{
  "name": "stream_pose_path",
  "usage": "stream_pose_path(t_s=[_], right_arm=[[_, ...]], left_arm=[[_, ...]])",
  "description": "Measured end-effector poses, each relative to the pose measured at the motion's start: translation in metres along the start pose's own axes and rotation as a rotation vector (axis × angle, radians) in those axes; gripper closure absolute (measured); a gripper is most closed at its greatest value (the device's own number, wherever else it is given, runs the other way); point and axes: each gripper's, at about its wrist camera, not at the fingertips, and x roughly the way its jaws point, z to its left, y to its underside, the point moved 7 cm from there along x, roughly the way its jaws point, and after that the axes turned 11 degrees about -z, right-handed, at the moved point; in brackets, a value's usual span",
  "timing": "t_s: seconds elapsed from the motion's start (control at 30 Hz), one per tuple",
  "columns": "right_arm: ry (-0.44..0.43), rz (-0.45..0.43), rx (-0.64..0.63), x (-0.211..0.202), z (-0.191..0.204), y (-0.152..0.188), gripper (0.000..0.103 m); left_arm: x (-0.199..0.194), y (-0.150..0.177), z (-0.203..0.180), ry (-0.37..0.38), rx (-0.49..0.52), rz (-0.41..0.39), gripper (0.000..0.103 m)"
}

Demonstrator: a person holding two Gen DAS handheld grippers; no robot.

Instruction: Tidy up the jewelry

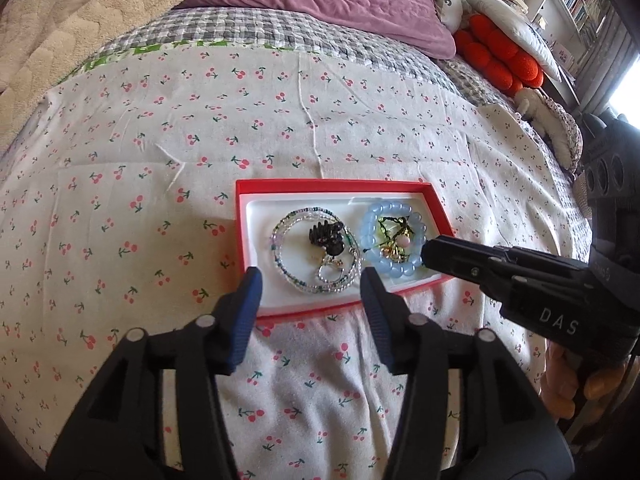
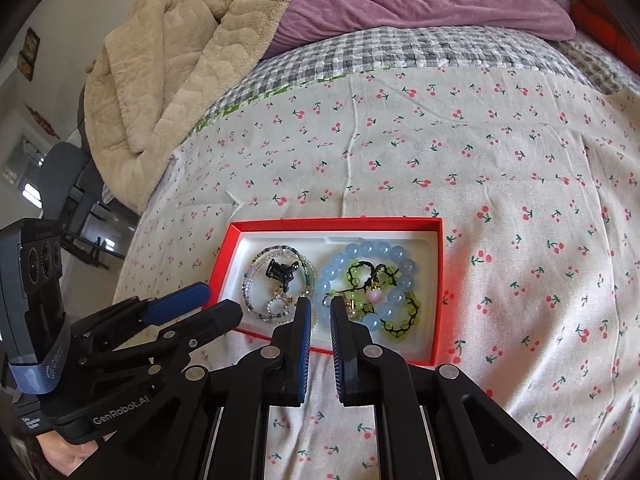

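Left hand-held gripper (empty) just before jewelry box

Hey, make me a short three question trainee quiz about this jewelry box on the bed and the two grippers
1. True or false: the blue bead bracelet lies inside the red box.
2. Which gripper's jaws stand wider apart: A left gripper, B right gripper?
3. What pattern is printed on the bedspread under the box?

Key
1. True
2. A
3. Small red cherries
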Motion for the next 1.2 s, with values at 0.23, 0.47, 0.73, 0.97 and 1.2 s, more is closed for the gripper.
stream_pose_path(t_s=[0.23,0.47,0.73,0.97,1.2], right_arm=[[0.057,-0.033,-0.045,-0.032,-0.006,0.021,0.086],[0.148,-0.092,-0.048,-0.065,-0.013,0.048,0.004],[0.297,-0.076,-0.152,-0.084,-0.018,0.095,0.0],[0.319,-0.085,-0.165,-0.081,-0.013,0.108,0.0],[0.322,-0.083,-0.168,-0.066,-0.011,0.105,0.0]], left_arm=[[-0.023,0.021,0.008,-0.122,-0.044,-0.032,0.018],[-0.054,0.038,0.011,-0.26,-0.019,-0.101,0.001],[-0.072,0.08,0.003,-0.32,-0.002,-0.083,0.001],[-0.067,0.105,0.011,-0.354,-0.019,-0.062,0.001],[-0.064,0.105,0.017,-0.365,-0.021,-0.07,0.001]])
